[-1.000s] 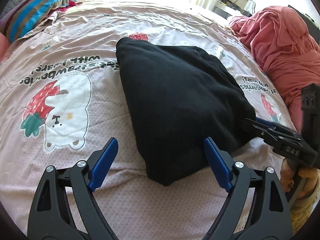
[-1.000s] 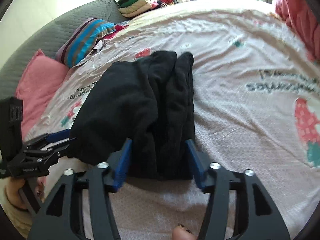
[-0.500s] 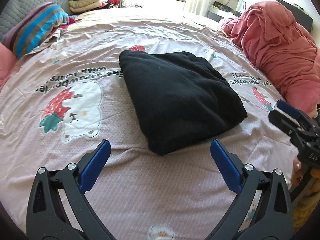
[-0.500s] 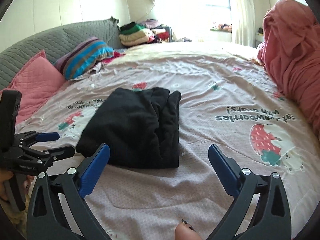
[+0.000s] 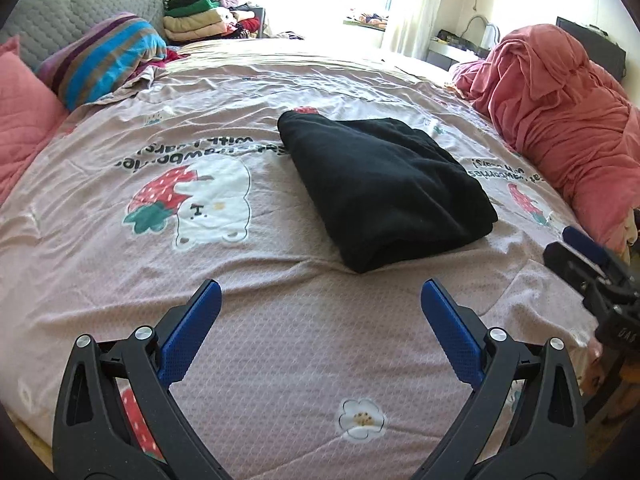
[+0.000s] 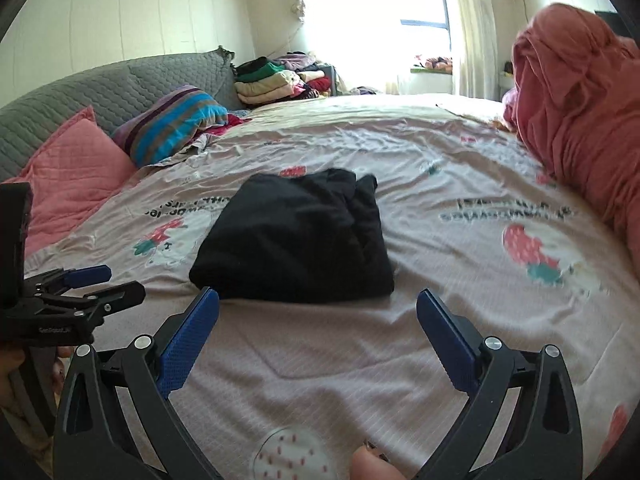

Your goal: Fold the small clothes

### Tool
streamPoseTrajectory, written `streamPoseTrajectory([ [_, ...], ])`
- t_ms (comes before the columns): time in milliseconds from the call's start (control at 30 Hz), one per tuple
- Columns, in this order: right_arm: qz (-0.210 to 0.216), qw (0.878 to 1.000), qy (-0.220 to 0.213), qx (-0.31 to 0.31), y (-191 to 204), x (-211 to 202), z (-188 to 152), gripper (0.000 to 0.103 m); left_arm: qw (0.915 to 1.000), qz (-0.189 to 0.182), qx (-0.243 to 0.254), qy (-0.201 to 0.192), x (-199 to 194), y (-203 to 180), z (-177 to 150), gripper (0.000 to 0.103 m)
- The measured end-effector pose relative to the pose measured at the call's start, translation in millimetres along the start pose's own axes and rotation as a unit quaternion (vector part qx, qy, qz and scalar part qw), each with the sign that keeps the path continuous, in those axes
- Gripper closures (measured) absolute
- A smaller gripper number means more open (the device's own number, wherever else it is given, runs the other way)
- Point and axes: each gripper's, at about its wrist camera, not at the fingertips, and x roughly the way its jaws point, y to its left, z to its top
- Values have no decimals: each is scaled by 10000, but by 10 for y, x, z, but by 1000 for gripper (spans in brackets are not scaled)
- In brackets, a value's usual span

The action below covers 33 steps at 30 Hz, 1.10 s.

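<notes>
A black garment [image 5: 384,188] lies folded into a compact rectangle on the pink printed bedspread [image 5: 280,340]. It also shows in the right wrist view [image 6: 296,240]. My left gripper [image 5: 320,292] is open and empty, held back from the garment's near corner. My right gripper [image 6: 318,300] is open and empty, just short of the garment's near edge. The right gripper shows at the right edge of the left wrist view [image 5: 588,256], and the left gripper shows at the left of the right wrist view [image 6: 92,284].
A heap of red-pink bedding [image 5: 560,112] lies along the right side of the bed. A striped pillow [image 5: 104,56] and a pink pillow [image 6: 72,176] rest at the left by the grey headboard [image 6: 112,92]. Stacked folded clothes [image 5: 200,20] sit at the far end.
Both grippers have opened, let go of the black garment and pulled back and up from it. The garment now lies flat and folded on the bed.
</notes>
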Motion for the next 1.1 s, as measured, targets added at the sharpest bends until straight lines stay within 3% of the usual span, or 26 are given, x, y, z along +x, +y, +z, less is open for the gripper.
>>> streamPoseTrajectory([
  [333,-539,9985,-29,-89,94,22,-208,5,10000,-60,13,2,-5,38,-157,9],
  [1100,-619,9979,200,-42,117,53,-280,5,9999,109,-100,-29,-43,105,-201,9],
])
